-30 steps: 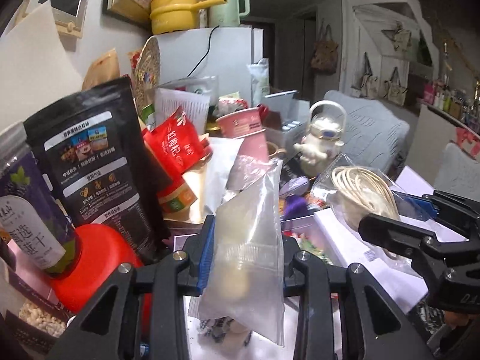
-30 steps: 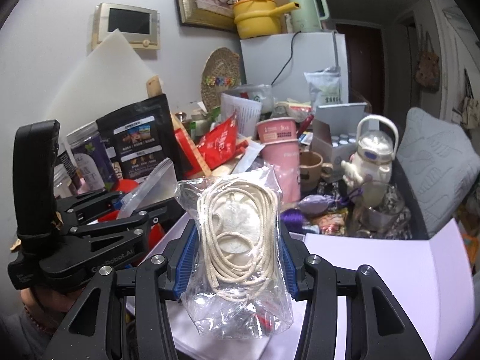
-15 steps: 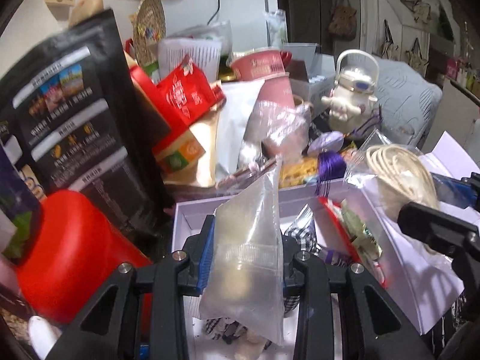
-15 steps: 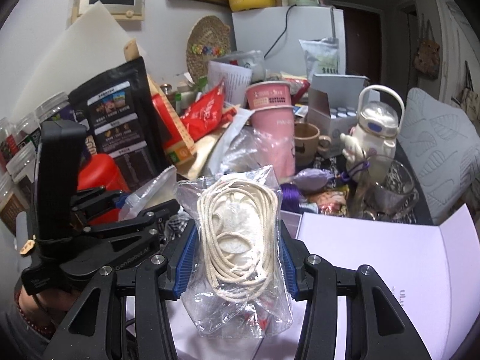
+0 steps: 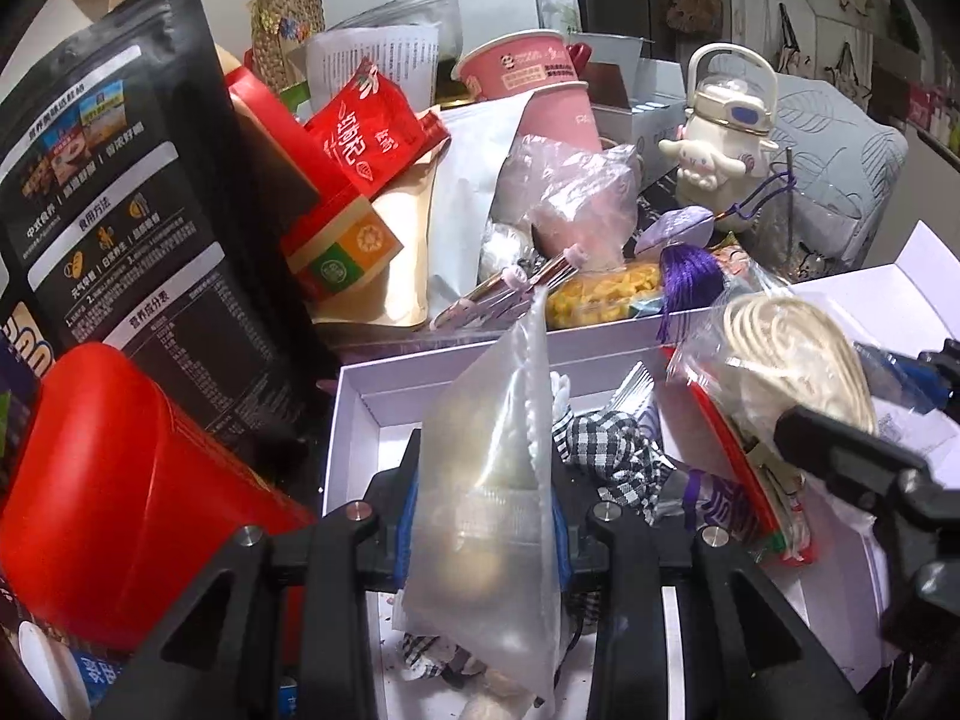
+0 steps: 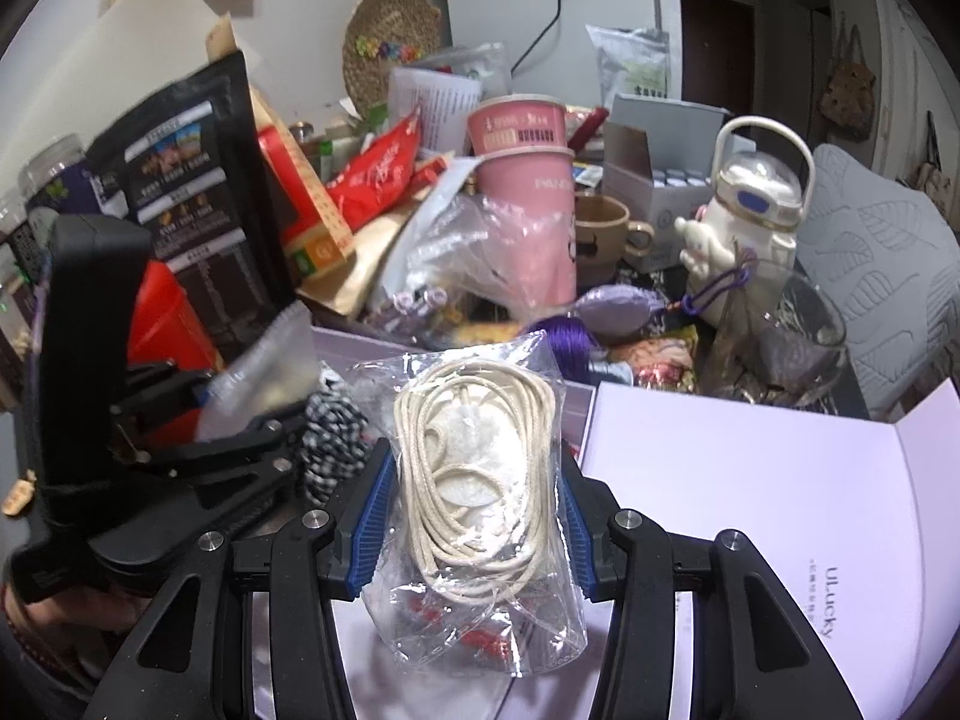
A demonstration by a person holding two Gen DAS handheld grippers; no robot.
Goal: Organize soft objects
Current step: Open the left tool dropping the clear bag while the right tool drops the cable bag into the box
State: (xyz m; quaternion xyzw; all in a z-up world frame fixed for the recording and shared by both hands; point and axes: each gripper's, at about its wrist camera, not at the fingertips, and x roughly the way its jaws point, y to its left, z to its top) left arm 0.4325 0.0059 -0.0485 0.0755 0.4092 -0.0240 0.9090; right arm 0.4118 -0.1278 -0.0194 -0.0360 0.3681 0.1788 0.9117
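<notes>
My left gripper (image 5: 483,504) is shut on a frosted plastic pouch (image 5: 492,480) with something pale inside, held just over the open white box (image 5: 354,414). A black-and-white checked cloth (image 5: 606,450) and a red-edged packet (image 5: 726,456) lie in that box. My right gripper (image 6: 474,510) is shut on a clear bag of cream cord (image 6: 474,468), above the box's lilac lid (image 6: 750,480). In the left wrist view the cord bag (image 5: 786,360) and the right gripper's black body hang at the right. The left gripper (image 6: 240,396) shows at the left of the right wrist view.
Clutter crowds the far side of the box: a black food pouch (image 5: 120,192), a red canister (image 5: 120,492), stacked pink cups (image 6: 528,180), a white character bottle (image 6: 750,210), a glass (image 6: 792,336), a purple tassel (image 5: 690,276). A person's hand holds the left gripper.
Both grippers have sunk and tilted down toward the table, each keeping its bag. The open box and the checked cloth in it have come into the left wrist view.
</notes>
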